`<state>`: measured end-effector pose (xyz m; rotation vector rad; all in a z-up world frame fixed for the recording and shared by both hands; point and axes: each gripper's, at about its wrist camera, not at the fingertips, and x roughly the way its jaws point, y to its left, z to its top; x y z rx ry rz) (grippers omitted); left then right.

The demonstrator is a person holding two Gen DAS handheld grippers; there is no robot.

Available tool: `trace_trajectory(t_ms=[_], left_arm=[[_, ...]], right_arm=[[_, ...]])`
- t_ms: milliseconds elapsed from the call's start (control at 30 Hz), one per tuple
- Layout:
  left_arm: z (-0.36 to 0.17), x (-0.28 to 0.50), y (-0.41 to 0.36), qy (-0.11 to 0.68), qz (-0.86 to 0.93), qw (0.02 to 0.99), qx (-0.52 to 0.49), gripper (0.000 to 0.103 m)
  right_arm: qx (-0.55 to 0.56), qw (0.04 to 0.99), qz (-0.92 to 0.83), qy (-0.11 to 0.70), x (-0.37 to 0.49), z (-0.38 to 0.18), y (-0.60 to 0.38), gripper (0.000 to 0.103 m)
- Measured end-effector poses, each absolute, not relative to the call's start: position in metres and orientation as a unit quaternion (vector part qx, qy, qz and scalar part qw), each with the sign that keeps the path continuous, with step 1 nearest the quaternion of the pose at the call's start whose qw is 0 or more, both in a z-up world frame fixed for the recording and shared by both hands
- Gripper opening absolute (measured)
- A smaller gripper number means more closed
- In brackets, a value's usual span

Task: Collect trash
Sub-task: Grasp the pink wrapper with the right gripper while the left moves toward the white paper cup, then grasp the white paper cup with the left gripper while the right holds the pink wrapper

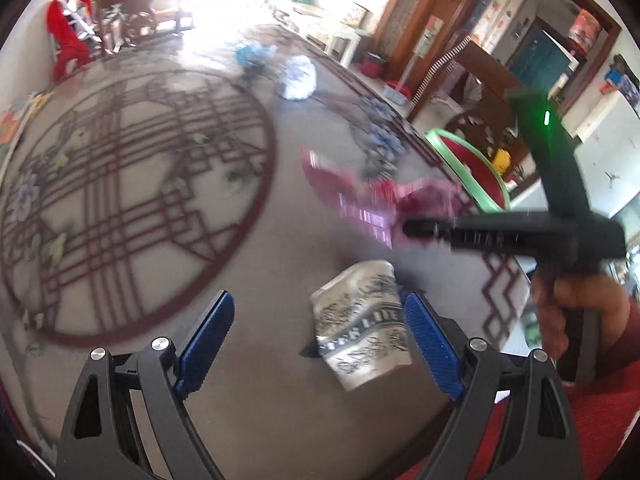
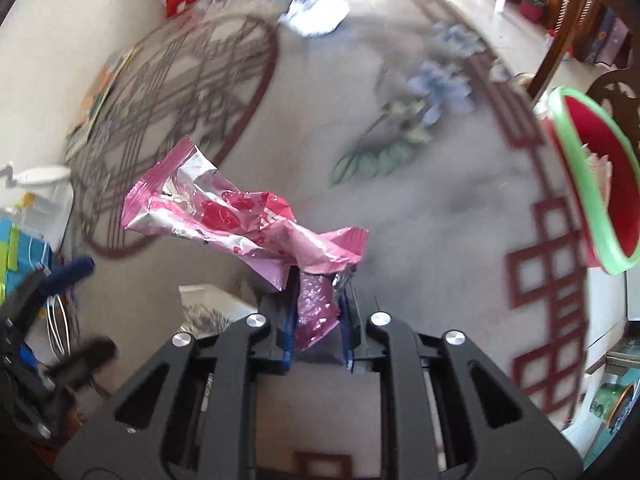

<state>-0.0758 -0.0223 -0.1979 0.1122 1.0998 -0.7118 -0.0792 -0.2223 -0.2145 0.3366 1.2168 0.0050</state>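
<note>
On the carpet (image 1: pixel 248 400), left gripper (image 1: pixel 316 332) spread wide beside a white wrapper (image 1: pixel 360 328). Right-wrist view alone shows right gripper (image 2: pixel 316 312) clamped on pink wrapper (image 2: pixel 240 216).

A: What is seen on the floor?
B: A rug (image 1: pixel 168 216) with red lines and blue flowers (image 2: pixel 440 84) is seen.
A: And behind?
B: A white table (image 1: pixel 344 38) is seen.
</note>
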Motion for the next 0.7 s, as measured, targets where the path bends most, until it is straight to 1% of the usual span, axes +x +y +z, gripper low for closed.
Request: trace_trajectory(t_ms=[200,333,367,433,500,700], left_arm=[[-0.221,-0.079,-0.06,0.534,-0.371,0.754,0.098,0.083],[-0.233,-0.077,-0.073,0.542,-0.372,0.745,0.113,0.082],[-0.237,-0.077,-0.076,0.546,-0.371,0.742,0.115,0.075],[-0.242,-0.076,-0.081,0.551,-0.368,0.739,0.122,0.066],[-0.245,-0.075,-0.086,0.553,-0.376,0.733,0.124,0.062],[-0.235,-0.066,-0.083,0.536,-0.367,0.754,0.103,0.059]], right_arm=[[0.183,0.83,-0.039,0.525,-0.083,-0.185,-0.257,0.018],[0.176,0.838,-0.063,0.513,-0.088,-0.17,-0.269,0.018],[0.175,0.84,-0.067,0.509,-0.089,-0.167,-0.269,0.018],[0.181,0.843,-0.069,0.502,-0.09,-0.162,-0.271,0.018],[0.184,0.848,-0.073,0.492,-0.09,-0.156,-0.271,0.018],[0.167,0.866,-0.076,0.465,-0.088,-0.132,-0.263,0.019]])
